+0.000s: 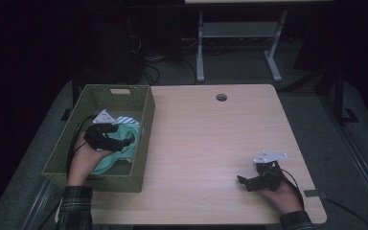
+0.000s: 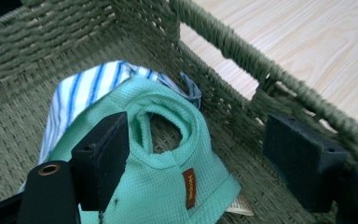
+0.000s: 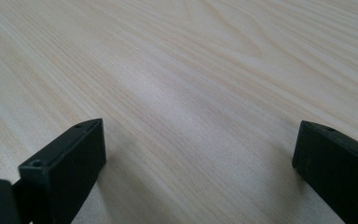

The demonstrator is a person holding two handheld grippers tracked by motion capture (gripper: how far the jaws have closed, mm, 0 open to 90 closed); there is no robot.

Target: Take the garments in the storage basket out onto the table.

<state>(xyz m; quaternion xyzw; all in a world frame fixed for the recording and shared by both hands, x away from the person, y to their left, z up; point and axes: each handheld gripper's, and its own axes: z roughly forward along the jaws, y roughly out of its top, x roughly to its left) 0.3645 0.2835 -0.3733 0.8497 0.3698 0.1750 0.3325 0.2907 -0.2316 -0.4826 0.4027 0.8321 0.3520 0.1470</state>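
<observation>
One orange tag (image 2: 189, 188) marks the green garment (image 2: 168, 186) up close.

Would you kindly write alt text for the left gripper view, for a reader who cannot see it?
The open left gripper hangs over a mint green garment with a small brown tag, lying inside a woven olive basket. A blue-and-white striped cloth lies partly beneath the garment, and the light wooden table shows beyond the basket wall.

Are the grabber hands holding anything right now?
No, nothing is held. The left gripper hangs open over the green garment in the basket, pads not pressing it. The right gripper is open above the table.
</observation>
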